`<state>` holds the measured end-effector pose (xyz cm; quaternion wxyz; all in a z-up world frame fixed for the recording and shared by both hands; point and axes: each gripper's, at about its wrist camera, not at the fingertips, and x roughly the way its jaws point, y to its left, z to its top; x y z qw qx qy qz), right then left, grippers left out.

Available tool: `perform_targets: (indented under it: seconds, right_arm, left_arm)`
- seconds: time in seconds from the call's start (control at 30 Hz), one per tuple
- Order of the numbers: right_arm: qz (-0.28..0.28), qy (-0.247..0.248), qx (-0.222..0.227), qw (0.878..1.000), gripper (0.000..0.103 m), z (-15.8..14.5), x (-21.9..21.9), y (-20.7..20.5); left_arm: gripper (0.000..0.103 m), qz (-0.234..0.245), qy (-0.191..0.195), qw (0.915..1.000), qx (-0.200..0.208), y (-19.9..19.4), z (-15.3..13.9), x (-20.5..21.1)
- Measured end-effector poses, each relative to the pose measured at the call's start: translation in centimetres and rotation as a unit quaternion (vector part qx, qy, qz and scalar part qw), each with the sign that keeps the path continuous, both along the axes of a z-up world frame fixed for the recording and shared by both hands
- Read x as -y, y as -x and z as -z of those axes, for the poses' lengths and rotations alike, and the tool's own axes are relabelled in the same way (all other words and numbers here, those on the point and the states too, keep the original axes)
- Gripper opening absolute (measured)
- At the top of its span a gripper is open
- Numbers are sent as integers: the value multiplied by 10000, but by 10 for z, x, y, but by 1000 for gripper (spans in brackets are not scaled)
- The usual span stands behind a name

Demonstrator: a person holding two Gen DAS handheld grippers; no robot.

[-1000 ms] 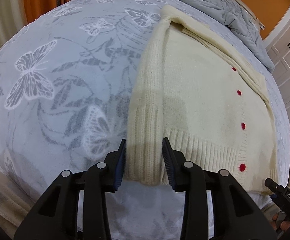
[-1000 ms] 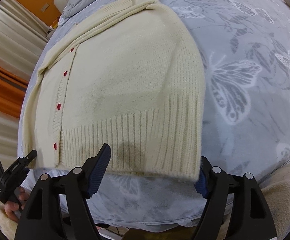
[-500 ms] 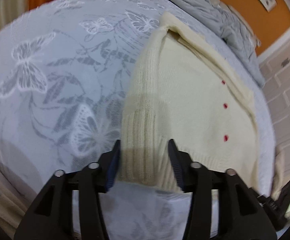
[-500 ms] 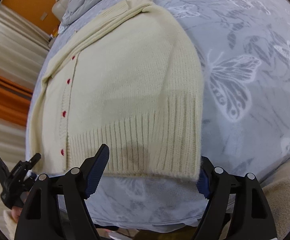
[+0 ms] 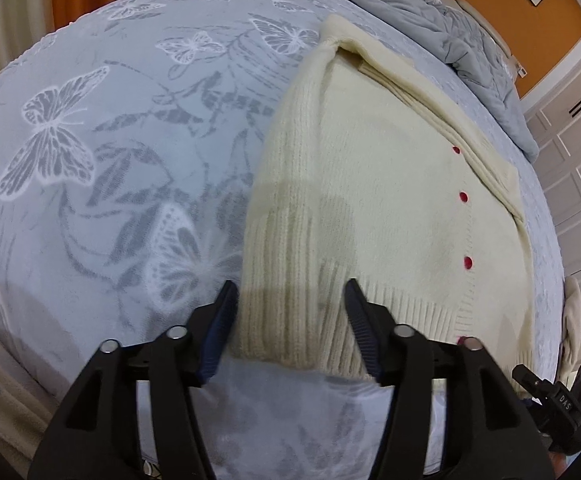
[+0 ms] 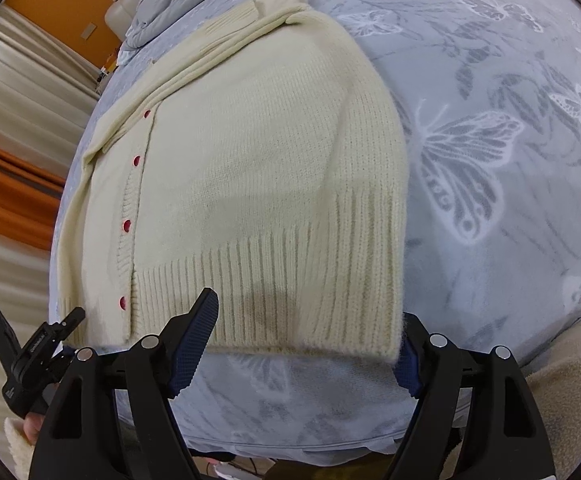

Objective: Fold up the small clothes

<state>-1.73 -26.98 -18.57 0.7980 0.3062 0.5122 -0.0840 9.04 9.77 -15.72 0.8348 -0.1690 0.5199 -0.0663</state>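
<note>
Your cardigan (image 5: 390, 184) lies flat on the bedspread (image 5: 110, 140), cream knit, red buttons (image 5: 464, 197) running up the front, both sleeves folded in over the body. The ribbed hem is at the near edge of the bed, closest to you.

Your left gripper (image 5: 290, 320) sits at the hem's left corner, over the folded sleeve cuff. Its jaws have just been opening and now stand apart; the cuff lies between them, but the pads (image 5: 218, 332) press on nothing.

Your right gripper (image 6: 306, 336) sits at the hem's right corner. Its jaws are spread wide, straddling the ribbing and the right cuff; the right pad (image 6: 406, 364) is just beside the cuff's edge, and whether it touches cannot be told. No pinch there either.

A grey quilt (image 5: 430, 16) is bunched at the far end of the bed, beyond the collar.
</note>
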Motion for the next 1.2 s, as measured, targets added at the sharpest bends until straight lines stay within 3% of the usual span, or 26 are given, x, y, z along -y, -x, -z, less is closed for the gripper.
perform_targets:
  seconds: [0.1,0.2,0.83,0.87,0.9,0.93,0.97,1.0,1.07,1.2]
  right_arm:
    - [-83,124,-37,9999,80,-1,-4,-1]
    - [-97,144,-34,9998,81,0,-5,-2]
    - [-124,174,-3,9998,87,0,-9,-4]
    - [-122,172,10,9998,81,0,-9,-4]
    - [-94,204,27,9997,54,-1,-8,-3]
    - [-88,188,79,9998,27,-2,-7,-2]
    - [-105,-46,131,9998,8,1,-3,-2]
    - [-34,-228,170,9996,7,3,0,0]
    - [-2,-229,335,9992,7,-3,1,1]
    - [-91,-183,777,9968,7,-28,-1,8]
  left_arm:
    - [84,-97,-201,9997,40,2,0,3]
    - [86,-168,-340,9993,64,3,3,3]
    - [89,-145,-337,9993,95,3,3,4]
    - [85,-134,-301,9994,96,3,2,4]
    - [59,-84,-128,9998,125,2,1,2]
    - [41,24,80,9999,90,0,2,0]
    - [22,53,133,9999,-3,-3,2,-1]
    - [15,15,236,9997,-60,-5,3,-6]
    - [14,-136,568,9982,-122,-6,2,-17]
    - [12,-110,979,9950,169,0,-24,-28]
